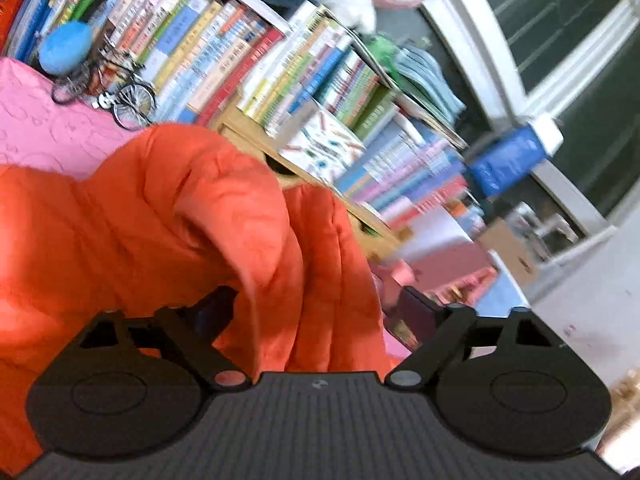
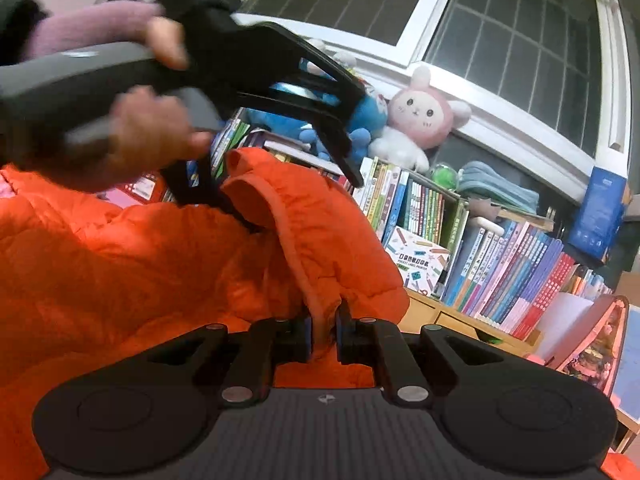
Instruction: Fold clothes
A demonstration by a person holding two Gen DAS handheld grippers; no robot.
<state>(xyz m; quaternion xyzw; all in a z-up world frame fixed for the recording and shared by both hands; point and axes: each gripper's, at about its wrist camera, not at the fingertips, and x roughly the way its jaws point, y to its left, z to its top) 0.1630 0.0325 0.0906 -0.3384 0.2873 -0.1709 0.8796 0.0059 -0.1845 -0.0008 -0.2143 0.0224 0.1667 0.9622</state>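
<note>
An orange puffer jacket (image 1: 132, 220) is lifted up in front of a bookshelf and fills the lower left of both views. In the left wrist view my left gripper (image 1: 316, 312) is open, its fingers wide apart, with a fold of the jacket hanging between them. The right wrist view shows that same left gripper (image 2: 302, 202) held in a person's hand (image 2: 148, 136), one finger tucked into the jacket's collar. My right gripper (image 2: 325, 338) is shut on the jacket's piped edge (image 2: 316, 304), with the cloth pinched between its pads.
A bookshelf (image 2: 460, 240) packed with books stands right behind the jacket, with a pink plush rabbit (image 2: 420, 116) and a blue plush toy (image 2: 360, 120) on top. A window (image 2: 520, 28) is above. Pink bedding (image 1: 44, 124) and a small model bicycle (image 1: 128, 100) lie at the left.
</note>
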